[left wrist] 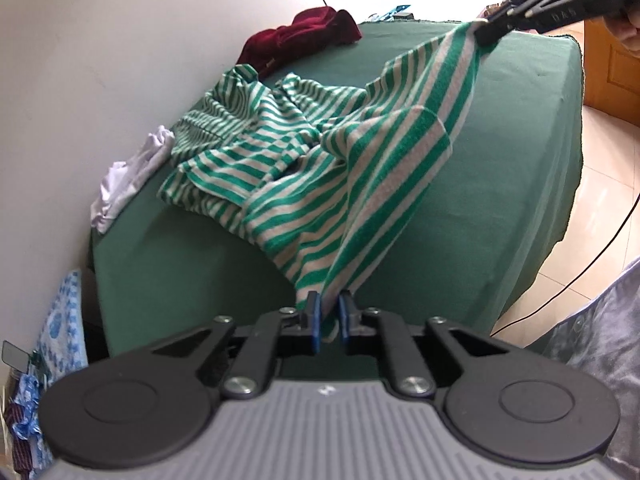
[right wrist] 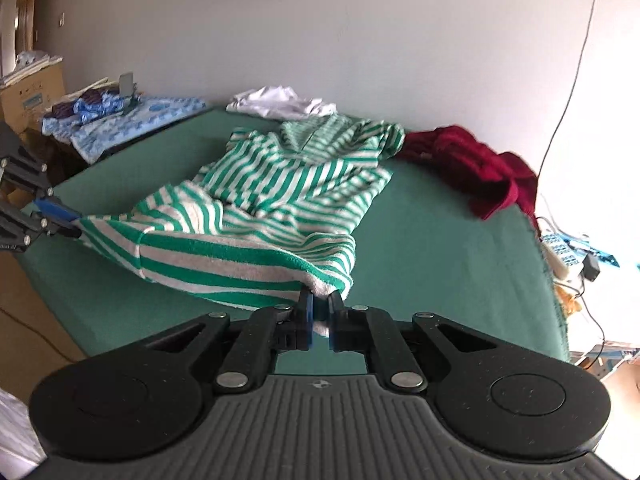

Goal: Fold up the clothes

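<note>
The green-and-white striped knitted garment (right wrist: 280,200) was seen lying crumpled on the green cloth-covered table (right wrist: 440,248), across the middle of both frames, with its near hem lifted clear of the cloth. That hem was pinched at one corner by the left gripper (left wrist: 329,316), low in the centre of the left wrist view, its blue pads drawn narrow with striped fabric caught between them. The other corner was clamped by the right gripper (right wrist: 319,316), low in the centre of the right wrist view, its jaws likewise closed to a slim gap on the cloth. Each gripper was also caught by the other camera, the right one at the upper right of the left view and the left one at the left edge of the right view, and the hem was stretched between them. The collar end of the garment was left bunched and creased towards the wall, so no fold could be judged as made; the work was judged to be at its start, with spreading flat and every fold left to do. A dark red velvety garment (right wrist: 472,164) and a white crumpled garment (right wrist: 280,106) were left unfolded along the far edge of the table, apart from the striped one
</note>
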Motion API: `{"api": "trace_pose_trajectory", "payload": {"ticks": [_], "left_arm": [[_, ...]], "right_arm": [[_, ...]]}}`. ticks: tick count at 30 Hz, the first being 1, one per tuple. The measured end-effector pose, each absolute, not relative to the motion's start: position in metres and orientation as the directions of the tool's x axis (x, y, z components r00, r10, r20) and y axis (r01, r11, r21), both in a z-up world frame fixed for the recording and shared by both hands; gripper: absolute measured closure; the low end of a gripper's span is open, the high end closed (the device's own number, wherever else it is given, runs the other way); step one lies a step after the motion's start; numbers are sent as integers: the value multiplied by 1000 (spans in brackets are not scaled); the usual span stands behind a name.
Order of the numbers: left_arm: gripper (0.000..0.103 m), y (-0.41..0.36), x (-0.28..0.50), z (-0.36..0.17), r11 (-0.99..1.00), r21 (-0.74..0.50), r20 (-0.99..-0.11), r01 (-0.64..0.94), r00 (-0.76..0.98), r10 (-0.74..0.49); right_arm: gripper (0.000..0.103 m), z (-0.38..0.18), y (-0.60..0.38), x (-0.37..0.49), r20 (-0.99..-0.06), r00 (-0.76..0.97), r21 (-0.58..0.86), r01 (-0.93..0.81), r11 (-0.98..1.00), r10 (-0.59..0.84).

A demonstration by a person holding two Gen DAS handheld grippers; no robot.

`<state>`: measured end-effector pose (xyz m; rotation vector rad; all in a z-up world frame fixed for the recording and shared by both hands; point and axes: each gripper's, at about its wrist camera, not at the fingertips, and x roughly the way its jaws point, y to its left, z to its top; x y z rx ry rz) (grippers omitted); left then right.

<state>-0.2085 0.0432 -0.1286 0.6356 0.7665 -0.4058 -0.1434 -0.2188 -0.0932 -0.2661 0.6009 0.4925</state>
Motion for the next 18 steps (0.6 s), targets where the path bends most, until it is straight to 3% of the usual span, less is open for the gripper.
{"api": "trace_pose_trajectory", "payload": {"ticks": [4,6,9,11,14,16,18], "left_arm": [[96,40,-204,-153,724,387,-776,570,626,-79],[103,41,-206,-158,726,386,-787,569,614,-63],[103,52,-207,-158,758,377,-794,533,607,-31],[103,59,-207,-158,779,358,-803,514,596,-24],[102,48,-216,-151,757,366,-787,541,614,-59],[101,31,-222,-144,746,362,-766,558,634,-102],[87,10,-228,-146,700,393,-747,596,651,-136]], "right_arm": [[99,-119,-207,-142,-651,687,-195,-562,804,322],[99,-111,-214,-141,-624,708,-143,-520,842,332],[98,-105,-220,-140,-598,738,-129,-475,870,314],[98,-116,-220,-134,-657,688,-131,-507,852,309],[97,-131,-214,-137,-674,667,-161,-552,818,317],[93,-129,-214,-140,-654,695,-190,-532,825,297],[73,-124,-216,-142,-627,725,-205,-505,838,284]]}}
